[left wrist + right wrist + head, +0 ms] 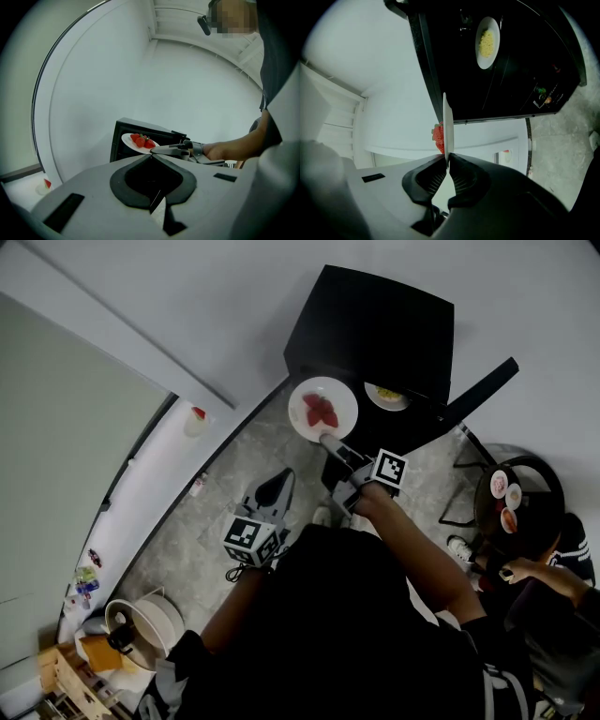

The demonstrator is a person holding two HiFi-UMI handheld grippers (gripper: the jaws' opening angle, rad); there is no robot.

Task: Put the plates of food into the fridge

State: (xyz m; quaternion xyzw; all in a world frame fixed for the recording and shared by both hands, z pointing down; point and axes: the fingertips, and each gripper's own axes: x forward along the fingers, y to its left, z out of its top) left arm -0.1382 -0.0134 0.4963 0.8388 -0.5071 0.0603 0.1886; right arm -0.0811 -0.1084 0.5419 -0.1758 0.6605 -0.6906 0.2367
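A white plate of strawberries [322, 410] hangs level in front of the open black fridge [375, 324], with my right gripper [327, 440] shut on its near rim. The right gripper view shows this plate [447, 124] edge-on between the jaws of the right gripper [447, 159], with the strawberries [438, 135] to its left. A second plate with yellow food [387, 396] lies inside the fridge and also shows there as the yellow-food plate [487, 42]. My left gripper [283, 476] is lower and to the left, shut on nothing. It looks toward the strawberry plate [139, 141].
The fridge door [480, 388] stands open to the right. A round black table [551, 486] with small plates [506, 493] is at the right, a seated person [553, 568] beside it. A white pot [145, 620] sits lower left. A small cup [195, 418] rests on a white ledge.
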